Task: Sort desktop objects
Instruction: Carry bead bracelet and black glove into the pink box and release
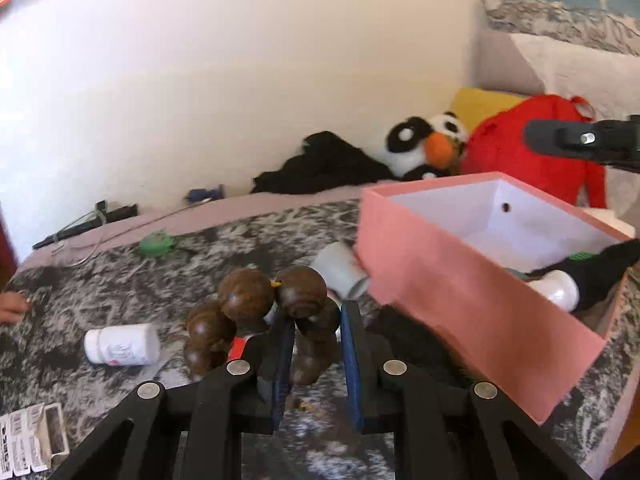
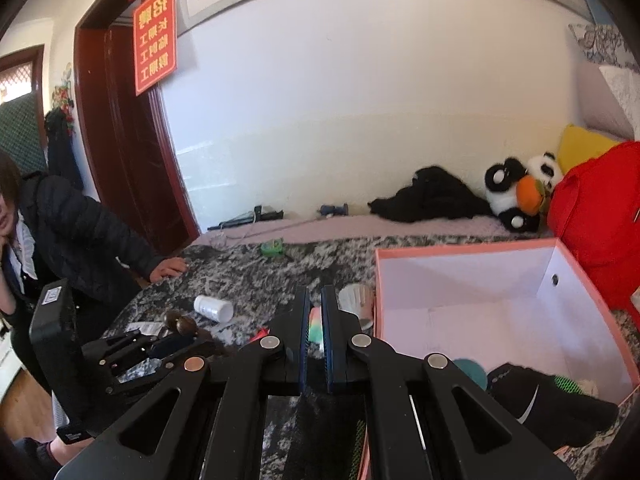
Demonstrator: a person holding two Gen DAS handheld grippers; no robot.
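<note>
My left gripper (image 1: pixel 316 320) is shut on a string of large brown wooden beads (image 1: pixel 248 292), which loops up and to the left of the fingers above the grey patterned blanket. The beads and left gripper also show in the right wrist view (image 2: pixel 180 326). The pink box (image 1: pixel 472 280) with a white inside stands to the right and holds a black sock (image 2: pixel 548 404) and a white bottle (image 1: pixel 560 290). My right gripper (image 2: pixel 315 300) is nearly shut and empty, left of the box (image 2: pixel 500 312), and appears from the side in the left wrist view (image 1: pixel 532 136).
A white pill bottle (image 1: pixel 122 344) lies on the blanket at left, a white cup (image 1: pixel 340 272) lies against the box. A green tape measure (image 1: pixel 156 244), a panda plush (image 1: pixel 424 148), a red bag (image 1: pixel 532 160) and black cloth lie behind. A person (image 2: pixel 60 240) leans at the left edge.
</note>
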